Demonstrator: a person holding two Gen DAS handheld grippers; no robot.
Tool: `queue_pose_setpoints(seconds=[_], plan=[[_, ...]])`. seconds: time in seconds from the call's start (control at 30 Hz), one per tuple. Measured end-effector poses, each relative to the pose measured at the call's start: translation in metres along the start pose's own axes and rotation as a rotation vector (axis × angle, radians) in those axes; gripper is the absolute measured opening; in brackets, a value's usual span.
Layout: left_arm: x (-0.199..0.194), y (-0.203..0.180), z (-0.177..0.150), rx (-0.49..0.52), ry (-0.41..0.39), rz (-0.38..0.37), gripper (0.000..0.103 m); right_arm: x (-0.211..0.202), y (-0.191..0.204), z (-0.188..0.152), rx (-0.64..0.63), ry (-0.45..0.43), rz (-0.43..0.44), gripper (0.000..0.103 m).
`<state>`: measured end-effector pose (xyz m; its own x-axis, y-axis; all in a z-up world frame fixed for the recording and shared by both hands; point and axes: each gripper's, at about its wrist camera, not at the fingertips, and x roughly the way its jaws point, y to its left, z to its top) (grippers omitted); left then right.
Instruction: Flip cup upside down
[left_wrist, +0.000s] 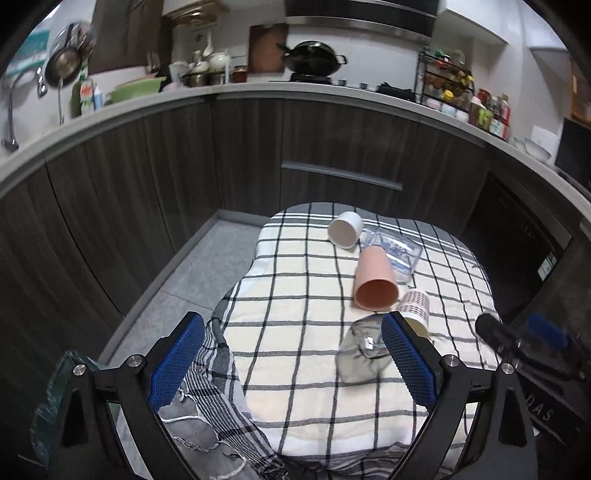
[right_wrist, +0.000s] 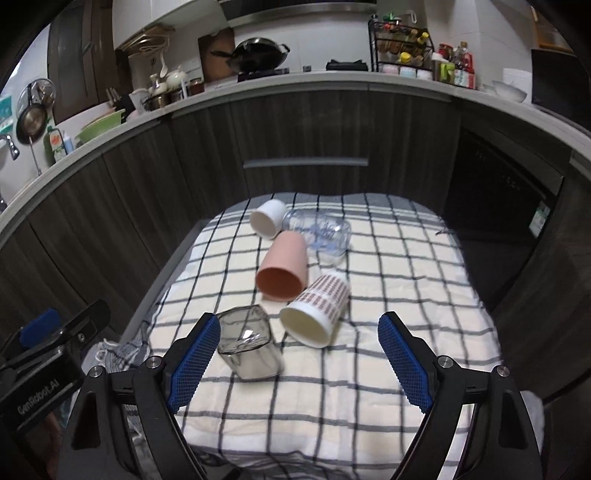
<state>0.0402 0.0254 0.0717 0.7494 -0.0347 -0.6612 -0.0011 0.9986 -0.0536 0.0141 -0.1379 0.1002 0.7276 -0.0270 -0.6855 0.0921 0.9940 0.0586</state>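
Lying on their sides across the checked cloth (right_wrist: 369, 387) are five cups, none yet turned mouth-down. Taking the smoky square glass tumbler (right_wrist: 248, 341) as the landmark: the dotted white cup (right_wrist: 317, 308) lies just beside it, farther from the cameras, mouth toward them; the pink cup (right_wrist: 282, 267) lies beyond that, touching or nearly touching the dotted one; the clear printed glass (right_wrist: 321, 230) and the plain white cup (right_wrist: 266, 218) lie farthest off, close together.

The right gripper (right_wrist: 297, 360) hovers with its blue pads wide apart and nothing between them, its left pad just beside the tumbler. The left gripper (left_wrist: 293, 360) is likewise spread and empty, its right pad overlapping the tumbler (left_wrist: 360, 350) in view; whether it touches cannot be told.

Which cup comes first is not shown; the tumbler looks the likely pick, being nearest. To do it well, I would centre the pads across two flat faces near mid-body, close firmly since glass is slippery, lift clear of the cloth, rotate until the mouth faces down, then set it on a flat patch away from the dotted cup.
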Motion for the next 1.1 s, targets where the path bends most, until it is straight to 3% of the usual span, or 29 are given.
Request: queue_pose_setpoints(seconds=[0.17,0.47,1.1], plan=[[-0.010,-0.016,0.004,0.051,0.007,0.018,0.098,-0.017,-0.007,0.009,-0.007,-0.038,-0.027,0.088],[-0.019,-0.019,0.011,0.072,0.017,0.044,0.103,-0.027,-0.012,0.017,0.017,-0.024,-0.031,0.088],[-0.023,-0.019,0.012,0.103,0.002,0.006,0.103,-0.046,-0.009,0.021,0.015,-0.055,-0.093,0.089]])
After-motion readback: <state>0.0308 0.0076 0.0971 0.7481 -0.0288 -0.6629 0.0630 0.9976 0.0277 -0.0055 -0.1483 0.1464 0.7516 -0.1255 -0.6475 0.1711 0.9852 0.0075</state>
